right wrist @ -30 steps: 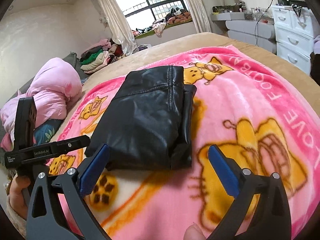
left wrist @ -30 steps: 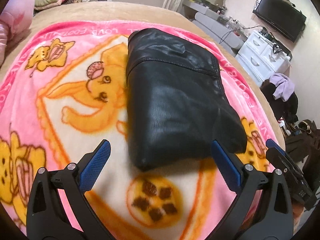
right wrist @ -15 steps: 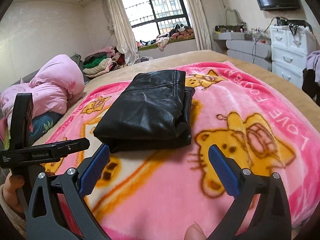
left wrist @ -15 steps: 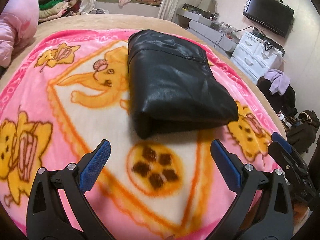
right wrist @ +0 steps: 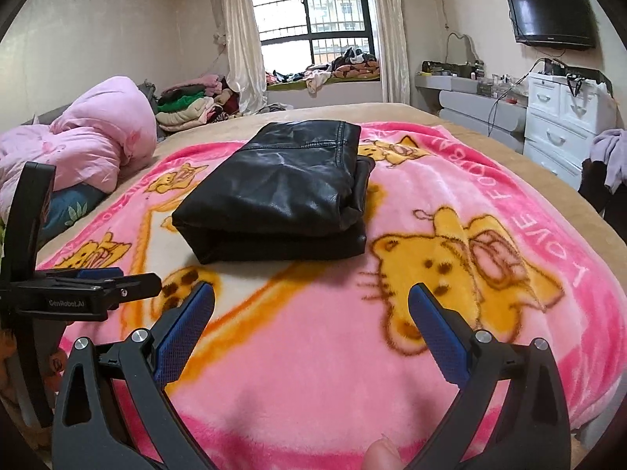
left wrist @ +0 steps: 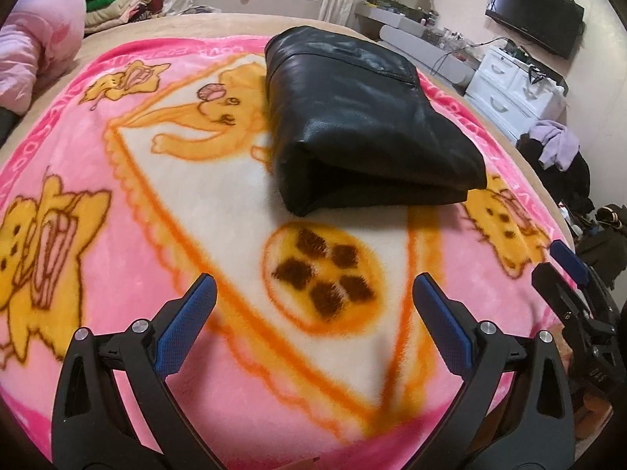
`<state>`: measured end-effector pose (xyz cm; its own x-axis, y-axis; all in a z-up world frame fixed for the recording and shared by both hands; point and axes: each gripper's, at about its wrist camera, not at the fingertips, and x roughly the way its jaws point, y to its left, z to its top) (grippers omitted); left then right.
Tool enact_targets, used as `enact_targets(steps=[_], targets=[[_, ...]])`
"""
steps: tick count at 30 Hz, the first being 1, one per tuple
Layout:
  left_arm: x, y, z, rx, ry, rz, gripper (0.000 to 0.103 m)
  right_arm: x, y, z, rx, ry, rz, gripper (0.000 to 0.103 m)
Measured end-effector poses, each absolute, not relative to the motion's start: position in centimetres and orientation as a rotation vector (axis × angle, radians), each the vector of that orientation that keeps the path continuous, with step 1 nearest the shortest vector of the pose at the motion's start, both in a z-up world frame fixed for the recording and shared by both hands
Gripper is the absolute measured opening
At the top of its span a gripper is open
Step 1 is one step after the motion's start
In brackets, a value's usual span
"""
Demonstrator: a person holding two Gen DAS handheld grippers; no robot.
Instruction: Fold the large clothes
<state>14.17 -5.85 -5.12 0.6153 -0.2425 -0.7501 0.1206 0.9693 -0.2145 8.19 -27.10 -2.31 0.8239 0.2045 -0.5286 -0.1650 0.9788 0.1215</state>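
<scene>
left gripper point(left wrist: 313, 293), bottom centre of the left wrist view: blue-padded jaws spread wide, holding nothing, above a pink cartoon blanket point(left wrist: 117, 125). right gripper point(right wrist: 311, 303), bottom centre of the right wrist view: jaws likewise wide apart and empty. folded black leather garment point(left wrist: 364, 125), upper centre of both views, lies flat on the blanket as a stacked rectangle, well apart from both grippers. pink quilt point(right wrist: 90, 133) at left edge; white drawers point(right wrist: 560, 125) and wall tv point(right wrist: 548, 9) at right.
</scene>
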Motion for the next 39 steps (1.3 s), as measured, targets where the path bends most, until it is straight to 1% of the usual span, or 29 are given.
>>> enact_targets(steps=[12,39], targets=[[13.91,-5.66,-4.73,-0.132,0.868,-0.173,0.094,8.58,-27.27,-3.00,0.076,0.599,0.180,0.099],[13.98,-5.56,-4.70,-0.119,0.861,-0.159,0.094,8.67,-27.21,-3.21,0.063,0.599,0.175,0.099]])
